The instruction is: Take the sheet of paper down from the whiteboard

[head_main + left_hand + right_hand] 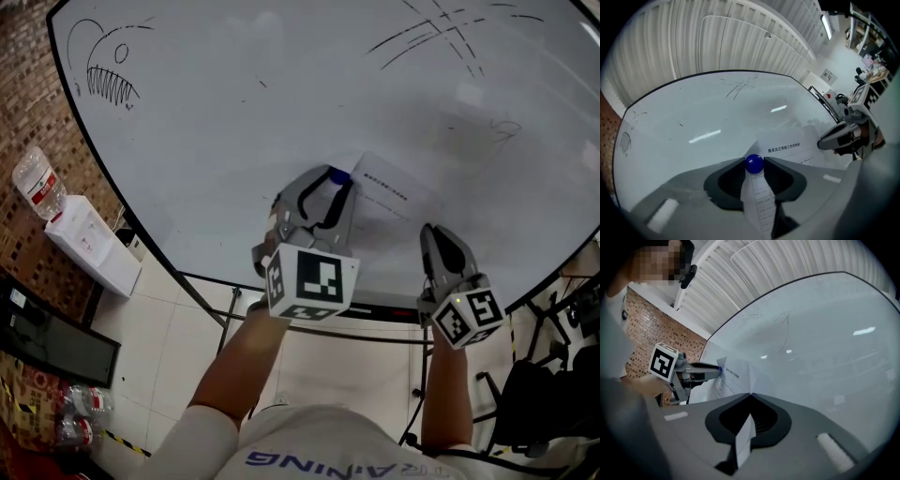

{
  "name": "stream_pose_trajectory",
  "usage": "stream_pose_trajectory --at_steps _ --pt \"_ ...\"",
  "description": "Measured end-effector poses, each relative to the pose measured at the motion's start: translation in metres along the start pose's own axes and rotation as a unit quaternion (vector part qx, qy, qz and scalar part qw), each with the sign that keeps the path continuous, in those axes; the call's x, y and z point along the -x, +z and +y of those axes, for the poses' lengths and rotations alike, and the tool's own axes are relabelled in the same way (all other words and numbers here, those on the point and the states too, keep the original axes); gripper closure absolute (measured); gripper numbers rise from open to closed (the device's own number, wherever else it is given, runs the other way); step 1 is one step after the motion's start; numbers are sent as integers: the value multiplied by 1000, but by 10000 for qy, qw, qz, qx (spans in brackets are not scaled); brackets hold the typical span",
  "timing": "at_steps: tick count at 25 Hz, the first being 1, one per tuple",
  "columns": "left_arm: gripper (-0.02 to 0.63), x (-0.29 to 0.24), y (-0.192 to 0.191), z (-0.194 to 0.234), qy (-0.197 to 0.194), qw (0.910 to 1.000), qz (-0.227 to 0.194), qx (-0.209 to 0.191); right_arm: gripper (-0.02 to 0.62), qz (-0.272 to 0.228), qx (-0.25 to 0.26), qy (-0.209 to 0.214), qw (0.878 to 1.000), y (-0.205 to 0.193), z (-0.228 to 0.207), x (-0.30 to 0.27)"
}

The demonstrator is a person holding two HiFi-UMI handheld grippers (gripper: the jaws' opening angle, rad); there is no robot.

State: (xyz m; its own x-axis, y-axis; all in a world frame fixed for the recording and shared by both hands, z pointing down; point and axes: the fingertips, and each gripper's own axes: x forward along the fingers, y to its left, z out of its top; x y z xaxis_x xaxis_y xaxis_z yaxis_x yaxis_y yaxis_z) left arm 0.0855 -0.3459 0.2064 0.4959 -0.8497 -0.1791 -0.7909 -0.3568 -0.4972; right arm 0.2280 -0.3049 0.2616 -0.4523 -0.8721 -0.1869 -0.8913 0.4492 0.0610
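Observation:
A printed sheet of paper (389, 192) lies flat against the whiteboard (281, 103). A round blue magnet (338, 173) sits at its upper left corner. My left gripper (336, 183) is shut on that magnet; in the left gripper view the blue magnet (754, 164) is pinched between the jaw tips, with a strip of the paper (761, 201) hanging below it. My right gripper (429, 232) is at the sheet's lower right edge. In the right gripper view it (750, 395) is shut on the paper's edge (745, 439), and the left gripper (717, 371) shows across the sheet.
The board carries a fish doodle (108, 70) at upper left and pen strokes (441, 33) at upper right. A water bottle (37, 183) stands on a white box (94, 246) by the brick wall at left. Black chair frames (548, 394) stand at lower right.

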Motion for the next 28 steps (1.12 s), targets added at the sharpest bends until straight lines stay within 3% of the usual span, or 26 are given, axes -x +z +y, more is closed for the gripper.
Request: stream_pose_trajectory --at_steps 9,14,20,28 --pt "472 26 -14 -13 -457 9964 69 711 588 111 195 -108 9997 -2 -6 27" --pt "472 49 -41 -18 -612 9892 244 1308 588 194 211 -199 9994 -13 -7 47" --pt "472 84 -91 -18 -497 9761 598 2028 588 460 241 -374 9980 -39 -13 80" --pt "472 122 -140 -13 -300 9656 973 2393 588 732 192 -720 9945 -63 -34 110"
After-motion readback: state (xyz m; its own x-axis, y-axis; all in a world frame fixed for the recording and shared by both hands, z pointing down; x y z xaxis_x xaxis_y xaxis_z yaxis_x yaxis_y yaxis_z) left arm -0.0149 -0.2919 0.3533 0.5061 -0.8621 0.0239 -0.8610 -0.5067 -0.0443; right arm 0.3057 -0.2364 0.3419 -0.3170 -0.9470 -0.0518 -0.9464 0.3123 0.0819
